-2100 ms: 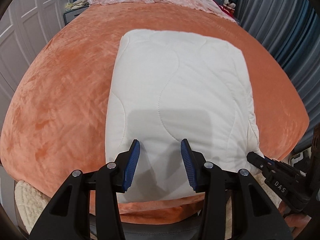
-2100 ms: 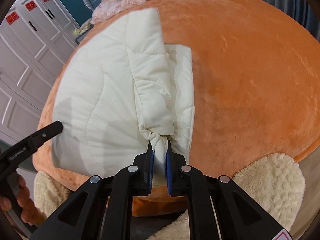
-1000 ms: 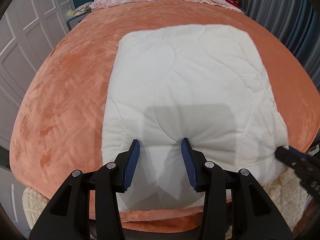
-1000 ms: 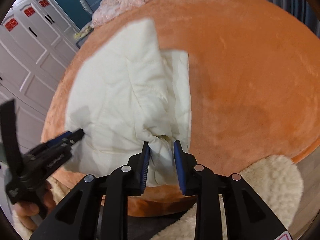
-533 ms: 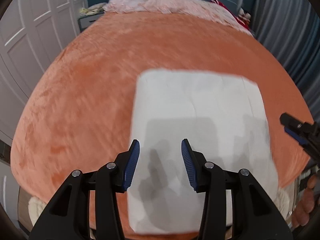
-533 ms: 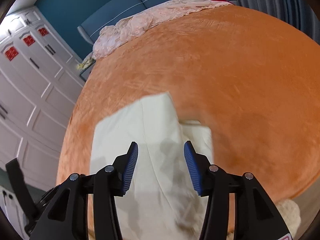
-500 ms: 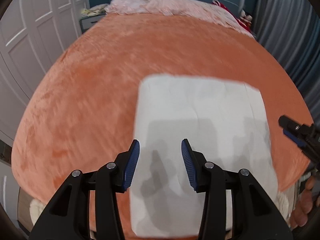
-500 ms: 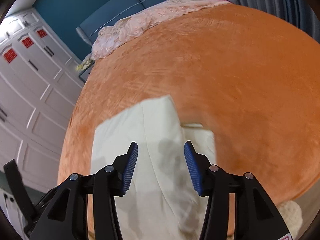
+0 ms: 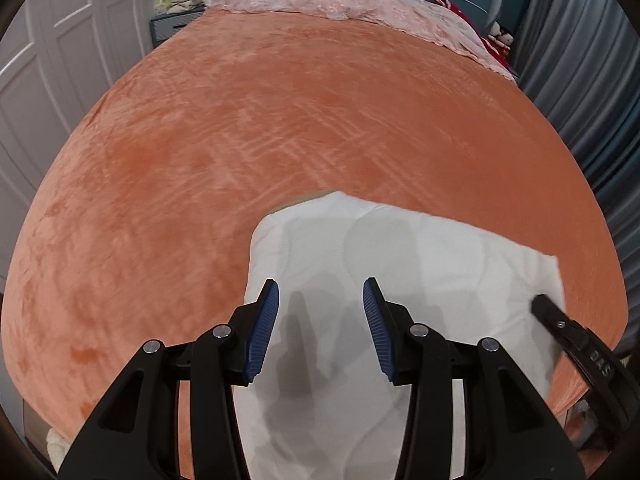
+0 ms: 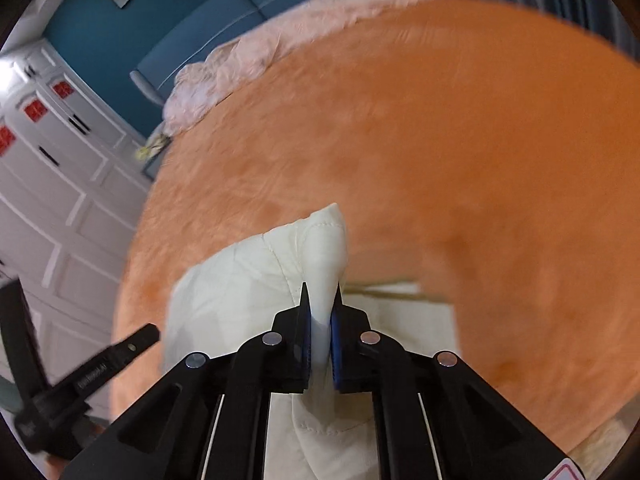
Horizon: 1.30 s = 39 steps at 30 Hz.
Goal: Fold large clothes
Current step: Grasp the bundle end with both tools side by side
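Mid-fold here: my right gripper [image 10: 320, 300] was pinched on a ridge of the quilt [image 9: 400, 264], which lay on the bed [image 9: 280, 120] right under both tools. Left gripper [image 9: 320, 316] hung spread above it, empty. Blurry view, but next I'd probably carry that edge across.

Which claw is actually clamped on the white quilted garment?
The right claw: its fingers are pinched on a raised fold of the white quilted garment. The left claw is open above it, nothing between its fingers.
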Each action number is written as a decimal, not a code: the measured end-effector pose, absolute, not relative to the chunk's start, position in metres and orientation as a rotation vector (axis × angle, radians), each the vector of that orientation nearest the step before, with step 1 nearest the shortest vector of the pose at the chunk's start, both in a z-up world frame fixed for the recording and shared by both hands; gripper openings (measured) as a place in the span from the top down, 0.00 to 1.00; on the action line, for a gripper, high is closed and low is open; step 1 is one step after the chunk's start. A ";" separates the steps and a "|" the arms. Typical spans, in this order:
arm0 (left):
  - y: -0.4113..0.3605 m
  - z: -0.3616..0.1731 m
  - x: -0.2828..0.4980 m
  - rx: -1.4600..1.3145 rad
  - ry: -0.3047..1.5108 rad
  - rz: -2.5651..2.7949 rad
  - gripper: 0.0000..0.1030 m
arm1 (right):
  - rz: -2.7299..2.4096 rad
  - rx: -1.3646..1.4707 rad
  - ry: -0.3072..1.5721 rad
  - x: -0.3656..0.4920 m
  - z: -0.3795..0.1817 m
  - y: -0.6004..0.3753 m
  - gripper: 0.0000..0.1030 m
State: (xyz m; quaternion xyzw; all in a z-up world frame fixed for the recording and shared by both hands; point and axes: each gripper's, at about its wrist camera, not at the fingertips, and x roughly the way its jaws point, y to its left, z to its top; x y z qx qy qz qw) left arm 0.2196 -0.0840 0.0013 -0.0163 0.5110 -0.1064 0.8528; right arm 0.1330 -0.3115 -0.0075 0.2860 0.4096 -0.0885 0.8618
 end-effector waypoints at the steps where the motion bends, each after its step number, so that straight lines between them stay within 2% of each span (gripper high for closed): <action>1: -0.088 -0.002 0.221 -0.029 1.081 -0.229 0.59 | -0.210 0.570 0.864 0.134 -0.012 -0.312 0.94; 7: -0.121 -0.027 0.225 0.061 1.074 -0.219 0.58 | -0.269 0.487 0.928 0.146 -0.055 -0.315 0.94; 11: -0.132 -0.040 0.232 0.095 1.071 -0.205 0.51 | -0.274 0.458 0.944 0.155 -0.072 -0.314 0.92; 18: -0.135 -0.068 0.240 0.110 1.062 -0.170 0.47 | -0.267 0.437 0.941 0.162 -0.091 -0.313 0.87; 39: -0.141 -0.096 0.239 0.133 0.985 -0.108 0.40 | -0.251 0.434 0.907 0.167 -0.109 -0.310 0.82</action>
